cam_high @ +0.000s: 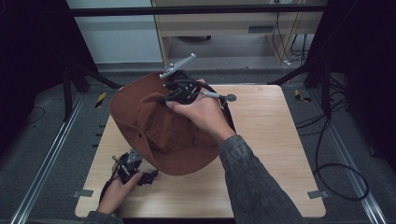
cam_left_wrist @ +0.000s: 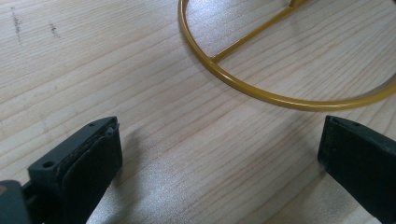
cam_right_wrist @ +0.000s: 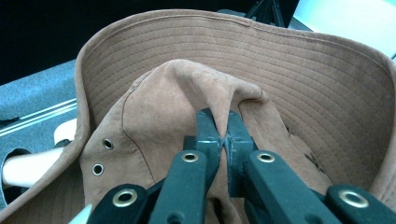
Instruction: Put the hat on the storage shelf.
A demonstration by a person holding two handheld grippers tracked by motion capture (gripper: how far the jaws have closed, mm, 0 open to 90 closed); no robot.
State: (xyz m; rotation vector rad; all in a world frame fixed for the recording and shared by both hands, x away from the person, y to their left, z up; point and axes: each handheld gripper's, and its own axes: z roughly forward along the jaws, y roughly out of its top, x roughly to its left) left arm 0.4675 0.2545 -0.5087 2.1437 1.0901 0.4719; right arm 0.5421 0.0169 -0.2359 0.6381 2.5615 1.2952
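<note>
A brown brimmed hat (cam_high: 159, 126) hangs above the middle of the wooden table (cam_high: 271, 154), held up by my right gripper (cam_high: 175, 95). In the right gripper view the jaws are shut on a pinched fold of the hat's crown (cam_right_wrist: 212, 100), with the stitched brim (cam_right_wrist: 299, 70) curving behind. My left gripper (cam_high: 128, 165) rests low at the table's front left, under the hat's near edge. The left gripper view has its two black fingers (cam_left_wrist: 88, 163) wide apart over bare wood, open and holding nothing. A yellow wire ring stand (cam_left_wrist: 261, 91) lies on the table just beyond them.
Black cables (cam_high: 336, 163) trail on the grey floor to the right of the table. Metal rails (cam_high: 51, 154) run along both sides. A dark frame leg (cam_high: 67, 88) stands at the back left. A pale cabinet (cam_high: 224, 28) sits behind the table.
</note>
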